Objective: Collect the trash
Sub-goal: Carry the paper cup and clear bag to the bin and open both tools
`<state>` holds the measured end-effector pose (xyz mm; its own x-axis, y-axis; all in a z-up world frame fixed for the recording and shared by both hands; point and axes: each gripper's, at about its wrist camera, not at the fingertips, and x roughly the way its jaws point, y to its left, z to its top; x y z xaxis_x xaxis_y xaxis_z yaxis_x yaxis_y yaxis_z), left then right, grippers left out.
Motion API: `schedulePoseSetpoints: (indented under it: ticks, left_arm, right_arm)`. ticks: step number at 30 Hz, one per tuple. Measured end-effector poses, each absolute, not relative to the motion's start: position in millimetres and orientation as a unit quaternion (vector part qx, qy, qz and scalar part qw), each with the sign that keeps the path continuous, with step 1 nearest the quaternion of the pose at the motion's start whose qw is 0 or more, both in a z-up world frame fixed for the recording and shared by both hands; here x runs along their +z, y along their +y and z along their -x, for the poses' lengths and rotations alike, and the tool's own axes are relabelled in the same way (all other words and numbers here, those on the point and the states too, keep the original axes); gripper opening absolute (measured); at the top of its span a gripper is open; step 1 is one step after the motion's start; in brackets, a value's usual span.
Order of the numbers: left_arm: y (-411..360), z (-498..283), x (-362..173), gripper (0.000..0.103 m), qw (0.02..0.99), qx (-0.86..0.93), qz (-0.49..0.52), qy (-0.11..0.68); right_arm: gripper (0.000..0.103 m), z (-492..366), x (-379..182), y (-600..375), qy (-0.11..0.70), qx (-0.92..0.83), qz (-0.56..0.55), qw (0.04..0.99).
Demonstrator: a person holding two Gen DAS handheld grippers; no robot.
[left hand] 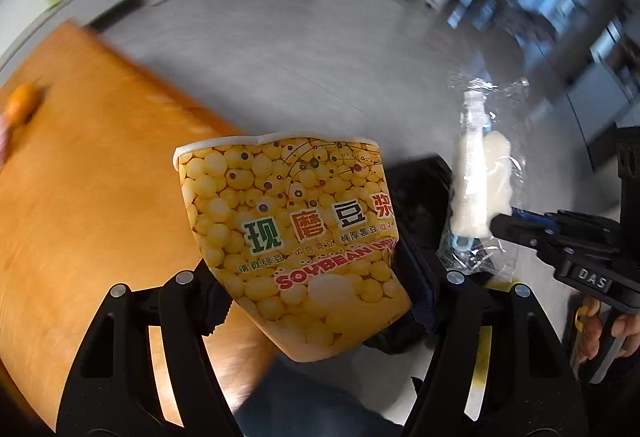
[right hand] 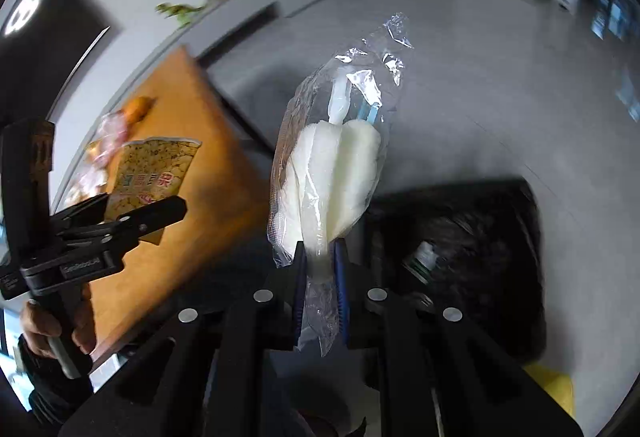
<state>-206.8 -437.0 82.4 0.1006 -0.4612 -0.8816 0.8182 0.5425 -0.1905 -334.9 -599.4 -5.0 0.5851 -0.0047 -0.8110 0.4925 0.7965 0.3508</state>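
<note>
grippers both clamped: left gripper (left hand: 316, 289) pinches soybean cup (left hand: 296, 233); right gripper (right hand: 320, 301) pinches plastic wrapper (right hand: 332, 165).

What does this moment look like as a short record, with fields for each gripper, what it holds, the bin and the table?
left gripper: shut on crushed soybean milk cup
right gripper: shut on clear plastic wrapper holding a white napkin and straw
trash bin: black-lined, on the floor below the right gripper, a bottle already inside
wooden table: to the left, an orange on it
image quality: background motion-blurred
</note>
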Motion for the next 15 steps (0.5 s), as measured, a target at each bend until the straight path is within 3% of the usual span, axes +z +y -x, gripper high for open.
schedulePoseSetpoints:
  ticks: [6, 7, 8, 9, 10, 15]
  left_arm:
    - [-508, 261, 56, 0.069, 0.666, -0.492, -0.239, 0.507]
    - [-517, 270, 51, 0.071, 0.654, -0.5, -0.249, 0.51]
    - [-526, 277, 45, 0.084, 0.643, -0.506, -0.258, 0.514]
    - [-534, 284, 37, 0.097, 0.632, -0.51, -0.265, 0.52]
    - [-539, 290, 31, 0.097, 0.629, -0.51, -0.272, 0.52]
    - [-544, 298, 20, 0.097, 0.622, -0.508, -0.297, 0.517]
  right_arm:
    - [0.016, 392, -43, -644, 0.439, -0.213, -0.327, 0.809]
    - [0.023, 396, -51, -649, 0.45, -0.218, -0.33, 0.801]
    - [0.029, 399, -55, -654, 0.454, -0.228, -0.334, 0.794]
    - [0.05, 407, -62, -663, 0.454, -0.254, -0.344, 0.782]
    - [0.065, 411, -64, -667, 0.452, -0.271, -0.349, 0.775]
    - [0.066, 422, -67, -675, 0.426, -0.283, -0.369, 0.776]
